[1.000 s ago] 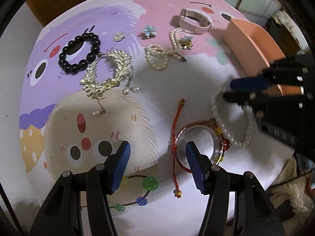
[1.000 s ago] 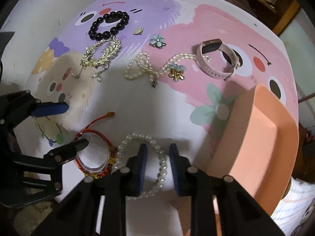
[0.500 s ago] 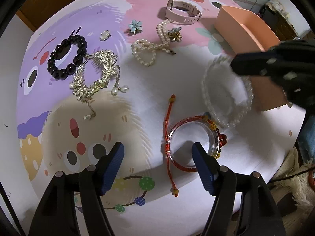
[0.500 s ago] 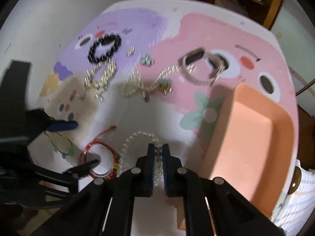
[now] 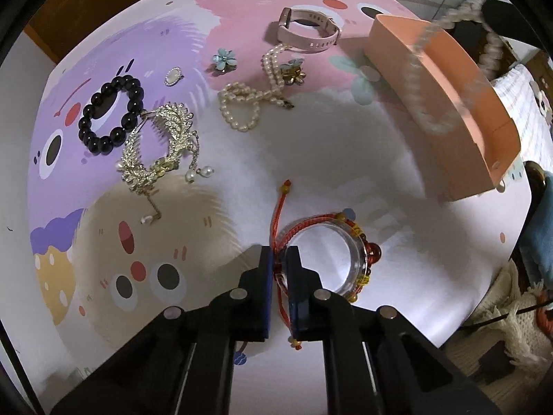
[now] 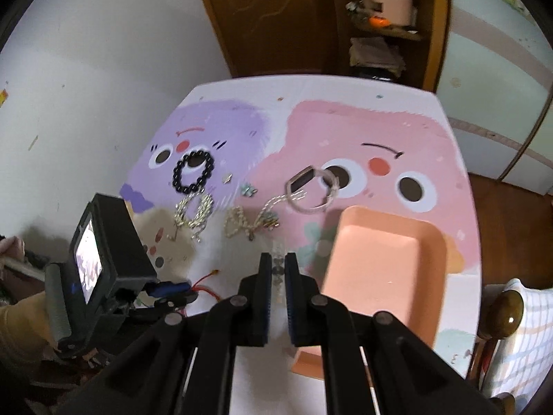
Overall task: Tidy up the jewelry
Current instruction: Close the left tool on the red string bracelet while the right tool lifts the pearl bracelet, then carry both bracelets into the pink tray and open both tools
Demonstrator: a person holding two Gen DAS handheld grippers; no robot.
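In the left wrist view my left gripper [image 5: 279, 252] is shut on the red cord bracelet [image 5: 276, 207], at the left rim of the clear bangle [image 5: 359, 269] that the cord wraps. Both lie on the table near its front edge. My right gripper [image 6: 277, 257] is shut on the white pearl bracelet [image 6: 277, 269], raised above the table just left of the orange tray [image 6: 380, 266]. From the left wrist view the pearl bracelet [image 5: 413, 69] hangs blurred over the tray's [image 5: 432, 138] near wall.
On the cartoon mat lie a black bead bracelet [image 5: 110, 114], a gold leaf piece [image 5: 155, 148], a pearl necklace [image 5: 249, 100], a pink watch [image 5: 307, 31], a blue flower [image 5: 224, 59] and a small oval brooch [image 5: 172, 76]. A wooden door and shelves stand beyond the table.
My left jaws closed on the red cord bracelet. My right gripper shut on the pearl bracelet and lifted it off the table toward the orange tray.
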